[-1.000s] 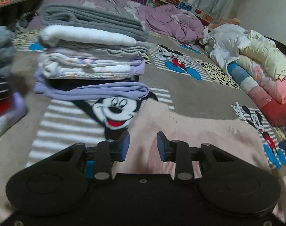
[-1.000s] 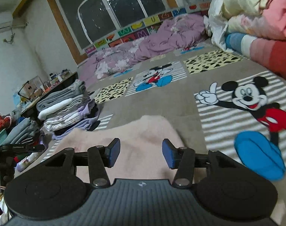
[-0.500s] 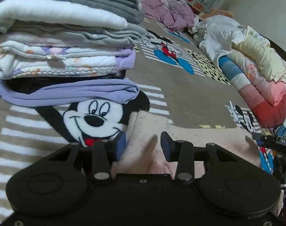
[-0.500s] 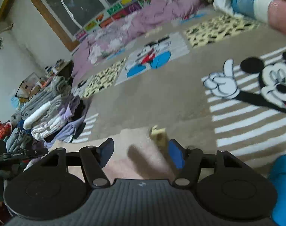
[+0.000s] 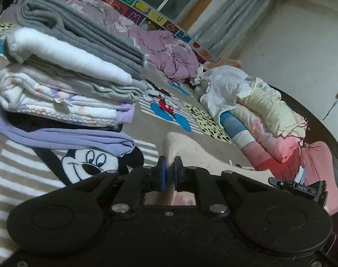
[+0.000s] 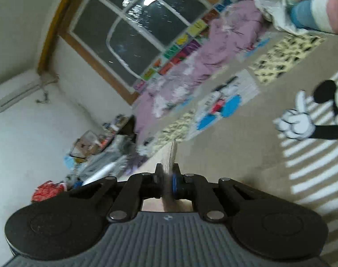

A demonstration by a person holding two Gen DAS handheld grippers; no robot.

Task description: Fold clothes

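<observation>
A pale pink garment (image 5: pixel 197 155) lies on the Mickey Mouse blanket (image 5: pixel 31 178). My left gripper (image 5: pixel 169 173) is shut on a corner of it, and the pinched fabric stands up between the blue pads. My right gripper (image 6: pixel 168 180) is shut on another edge of the same pink garment (image 6: pixel 171 155), which rises as a thin fold between its jaws. The right wrist view is tilted and blurred.
A stack of folded clothes (image 5: pixel 64 84) stands to the left of the left gripper. Rolled quilts (image 5: pixel 264 120) lie at the right. A purple duvet (image 5: pixel 169 53) lies by the window (image 6: pixel 137 33). More clothes piles (image 6: pixel 102 162) sit at the left in the right wrist view.
Both grippers were open over the pink garment and have shut on its edges. Both have lifted and tilted, raising the fabric.
</observation>
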